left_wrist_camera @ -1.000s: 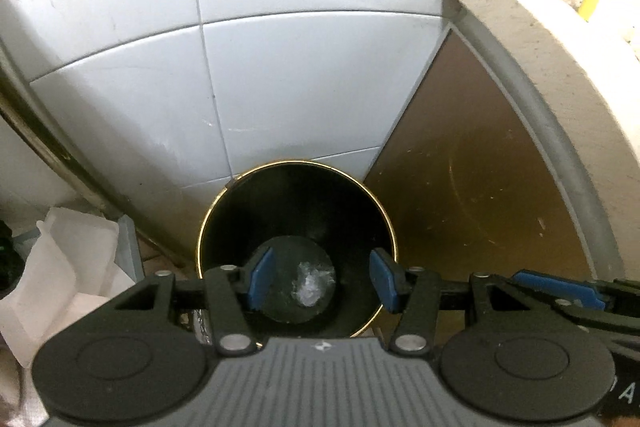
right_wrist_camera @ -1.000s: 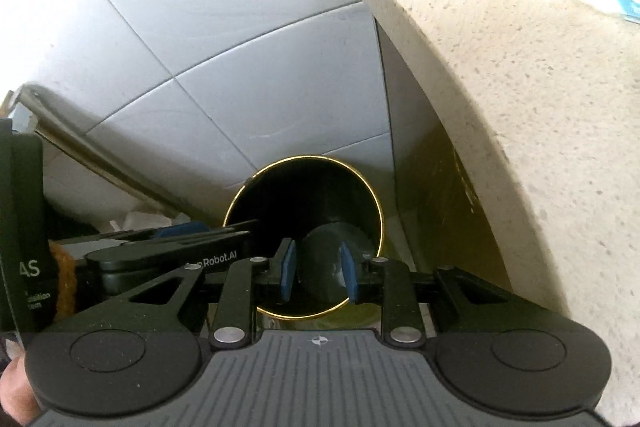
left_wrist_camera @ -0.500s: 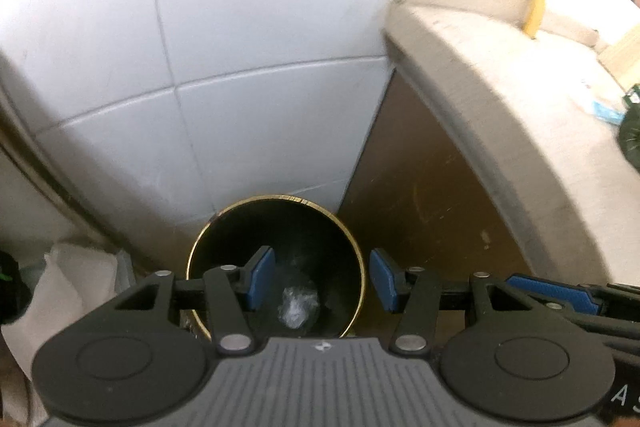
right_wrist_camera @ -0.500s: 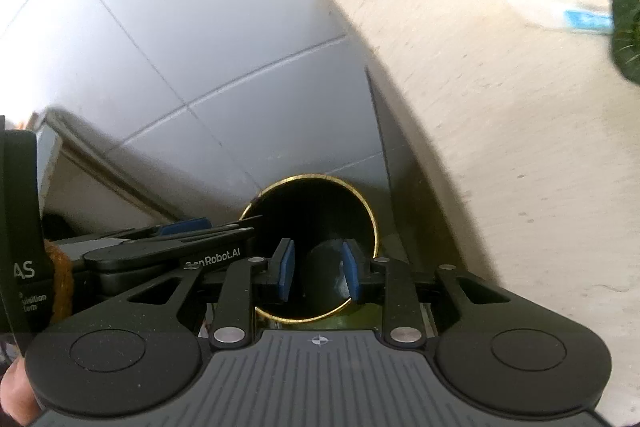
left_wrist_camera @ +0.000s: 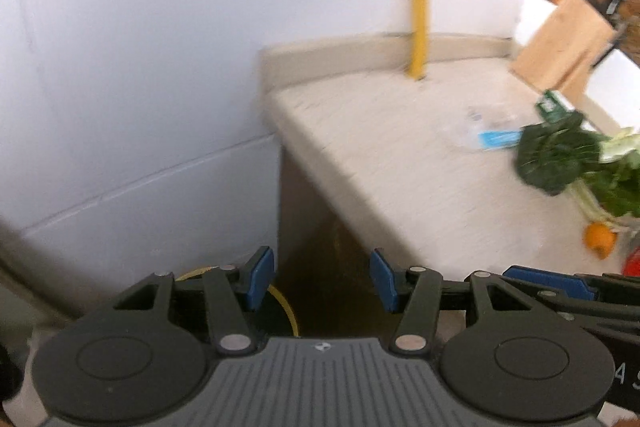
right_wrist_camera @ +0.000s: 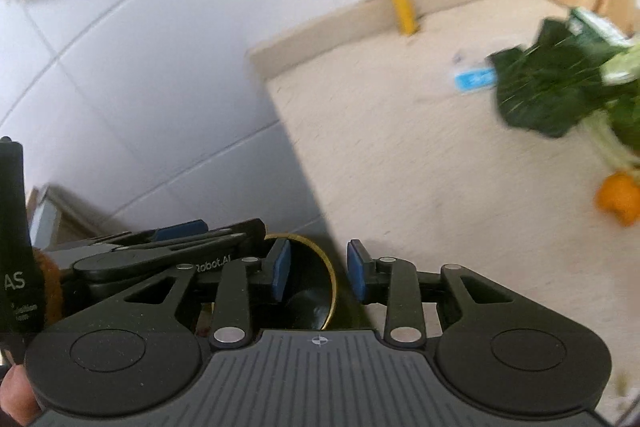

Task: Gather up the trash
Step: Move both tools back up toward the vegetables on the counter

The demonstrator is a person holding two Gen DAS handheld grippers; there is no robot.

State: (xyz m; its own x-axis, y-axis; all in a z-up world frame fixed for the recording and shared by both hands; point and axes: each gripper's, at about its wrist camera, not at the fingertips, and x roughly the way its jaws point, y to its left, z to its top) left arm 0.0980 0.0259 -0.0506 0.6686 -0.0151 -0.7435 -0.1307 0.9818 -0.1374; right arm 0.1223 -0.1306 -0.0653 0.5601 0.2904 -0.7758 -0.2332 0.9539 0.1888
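Left gripper (left_wrist_camera: 322,279) is being held released, nothing between its blue pads | right gripper (right_wrist_camera: 318,273) likewise being held released and empty | black gold-rimmed round trash bin (right_wrist_camera: 310,291) is being seen low, left of the speckled beige countertop (right_wrist_camera: 420,155) | blue-labelled clear wrapper (left_wrist_camera: 490,137) is being left far right on the countertop, beside dark leafy greens (left_wrist_camera: 554,157).

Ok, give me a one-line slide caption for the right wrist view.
Right gripper open and empty above the black bin, facing the counter with leafy greens and a blue-labelled wrapper.

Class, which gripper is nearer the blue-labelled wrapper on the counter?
Right. The right gripper sits at the counter edge, nearer the wrapper; the left gripper is beside it, farther left.
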